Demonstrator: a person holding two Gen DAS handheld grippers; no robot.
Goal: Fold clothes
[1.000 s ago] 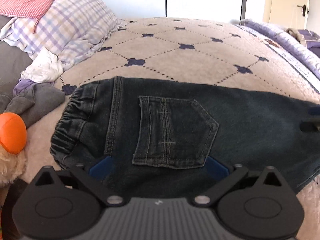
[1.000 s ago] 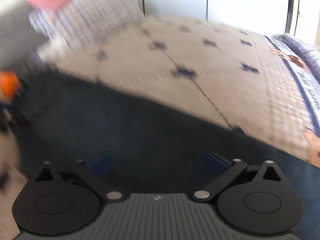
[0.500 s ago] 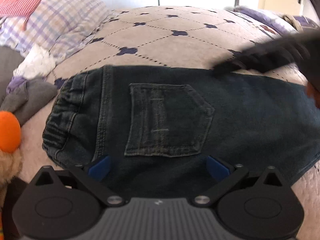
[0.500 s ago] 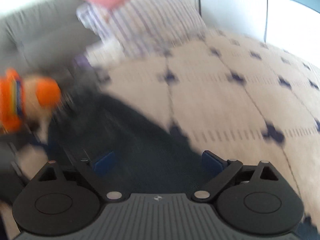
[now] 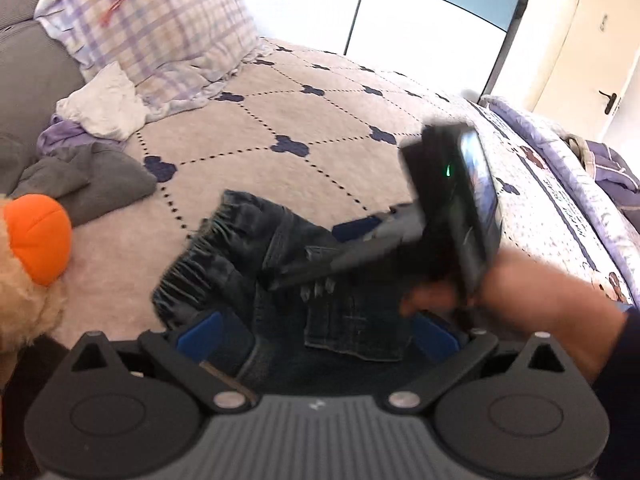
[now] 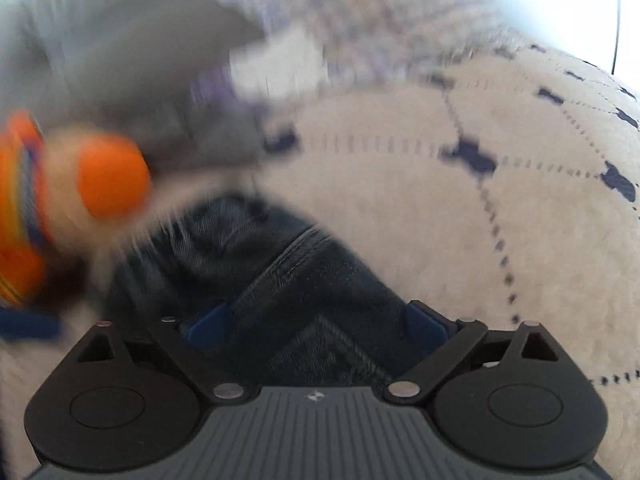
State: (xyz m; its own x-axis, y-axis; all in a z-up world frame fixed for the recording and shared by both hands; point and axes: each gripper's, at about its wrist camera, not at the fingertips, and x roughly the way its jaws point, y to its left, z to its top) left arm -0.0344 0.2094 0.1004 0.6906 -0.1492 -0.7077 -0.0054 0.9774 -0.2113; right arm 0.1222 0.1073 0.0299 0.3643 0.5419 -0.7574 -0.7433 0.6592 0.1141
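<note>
At the far left of my left wrist view a plush toy (image 5: 28,264) with an orange patch is sitting at the bed's edge, and beside it a grey garment (image 5: 88,182) is lying crumpled below a white cloth (image 5: 104,108) and a checked pillow (image 5: 168,28). The beige quilted bedspread (image 5: 312,120) with its dark clover marks is spreading across the middle. On it the dark denim jeans (image 5: 240,248) are lying, their elastic waistband facing the toy and their back pocket (image 5: 356,328) showing just ahead of my left gripper (image 5: 316,334). I am holding that gripper with its blue fingers (image 5: 200,334) spread wide, released, one on each side of the denim and clamping nothing. Further right my right gripper (image 5: 320,256) is reaching in over the jeans, blurred, with my hand (image 5: 520,288) wrapped round its handle. In the right wrist view its blue pads (image 6: 208,326) are standing far apart over a seam of the jeans (image 6: 288,272), gripping nothing, though much of this view is smeared. At the far right a lilac patterned quilt (image 5: 560,184) is lying along the bed's side, with a door behind it
</note>
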